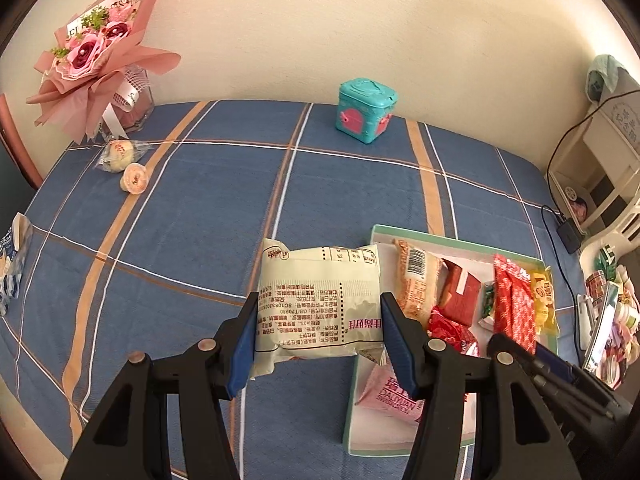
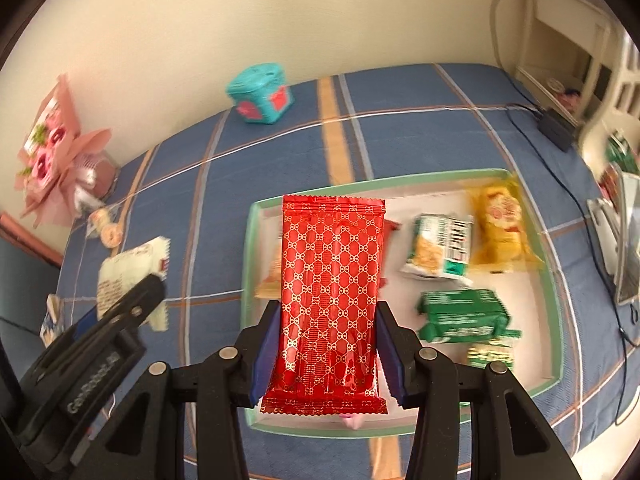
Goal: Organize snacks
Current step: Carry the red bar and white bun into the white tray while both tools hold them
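Gripping cream packet (image 1: 318, 300) | red patterned packet (image 2: 330, 304), apparently above tray (image 2: 554, 304)

Left gripper (image 1: 318, 334): matte black plastic frame, two angled arms, blue pads (image 1: 243, 346) on inner faces, round silver pivot pins atop the joints, triangular cut-outs lower down. Right gripper (image 2: 326, 354): same build, black with blue pads (image 2: 267, 354). White lettering, partly legible, on left gripper's body.
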A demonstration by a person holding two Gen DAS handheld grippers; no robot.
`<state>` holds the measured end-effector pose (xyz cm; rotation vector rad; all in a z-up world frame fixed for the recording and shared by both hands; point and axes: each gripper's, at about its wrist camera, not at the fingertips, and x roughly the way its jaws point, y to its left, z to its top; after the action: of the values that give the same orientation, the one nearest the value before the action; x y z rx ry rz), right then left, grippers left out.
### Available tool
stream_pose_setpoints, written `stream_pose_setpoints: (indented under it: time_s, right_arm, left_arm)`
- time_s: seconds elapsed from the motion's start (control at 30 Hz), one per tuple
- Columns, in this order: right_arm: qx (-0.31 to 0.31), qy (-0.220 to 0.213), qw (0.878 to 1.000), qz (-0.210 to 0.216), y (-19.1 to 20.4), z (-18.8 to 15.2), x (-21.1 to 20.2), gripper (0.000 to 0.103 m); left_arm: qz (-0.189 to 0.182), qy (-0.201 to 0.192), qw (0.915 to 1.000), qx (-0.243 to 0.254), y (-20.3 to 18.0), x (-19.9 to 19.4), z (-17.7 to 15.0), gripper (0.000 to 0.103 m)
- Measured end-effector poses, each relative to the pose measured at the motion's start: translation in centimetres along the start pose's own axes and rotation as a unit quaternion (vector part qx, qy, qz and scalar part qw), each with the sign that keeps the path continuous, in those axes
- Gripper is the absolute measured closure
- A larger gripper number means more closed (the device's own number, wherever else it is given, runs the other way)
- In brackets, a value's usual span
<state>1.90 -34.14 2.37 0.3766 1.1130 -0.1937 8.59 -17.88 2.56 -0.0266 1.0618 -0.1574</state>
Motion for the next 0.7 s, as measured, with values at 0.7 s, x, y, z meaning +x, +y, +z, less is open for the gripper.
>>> stream_pose_setpoints:
  time_s: [0.7]
  right_arm:
    - [0.073,0.003,0.997,-0.026,-7.2,1.3,0.4,0.054]
  left_arm:
    - [-0.03,0.057,0.9944,0.083,-6.9,4.3,-2.5,0.044]
